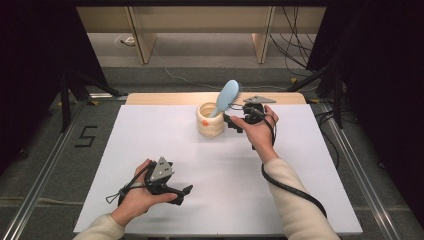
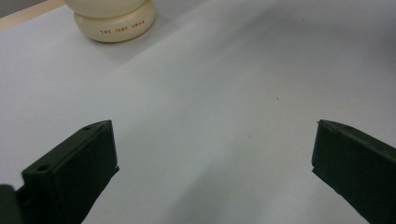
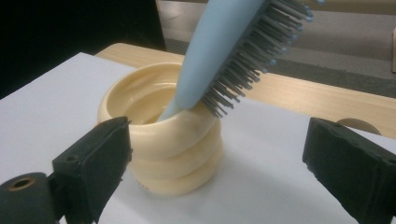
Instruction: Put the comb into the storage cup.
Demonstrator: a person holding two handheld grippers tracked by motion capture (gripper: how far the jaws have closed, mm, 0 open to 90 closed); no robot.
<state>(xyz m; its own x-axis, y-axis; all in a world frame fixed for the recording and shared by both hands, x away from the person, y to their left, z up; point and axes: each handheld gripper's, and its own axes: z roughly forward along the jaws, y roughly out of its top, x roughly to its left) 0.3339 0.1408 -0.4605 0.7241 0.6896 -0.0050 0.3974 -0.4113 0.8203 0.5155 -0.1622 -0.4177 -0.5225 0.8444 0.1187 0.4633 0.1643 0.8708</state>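
Observation:
A cream ribbed holder [image 1: 210, 120] stands at the back middle of the white board. A light blue hairbrush [image 1: 226, 97] stands in it, handle down, head leaning right over the rim. In the right gripper view the hairbrush [image 3: 224, 51] shows dark bristles facing right above the holder [image 3: 163, 140]. My right gripper [image 1: 231, 121] is open just right of the holder, and its jaws are apart with nothing between them. My left gripper [image 1: 186, 192] is open near the front left and holds nothing. Far off in the left gripper view is the holder's base [image 2: 114, 21].
The white board [image 1: 150, 150] covers a wooden table [image 1: 150, 98] whose strip shows along the back. A grey floor with a painted 5 [image 1: 86, 135] lies to the left. Cables [image 1: 295, 50] run over the floor behind.

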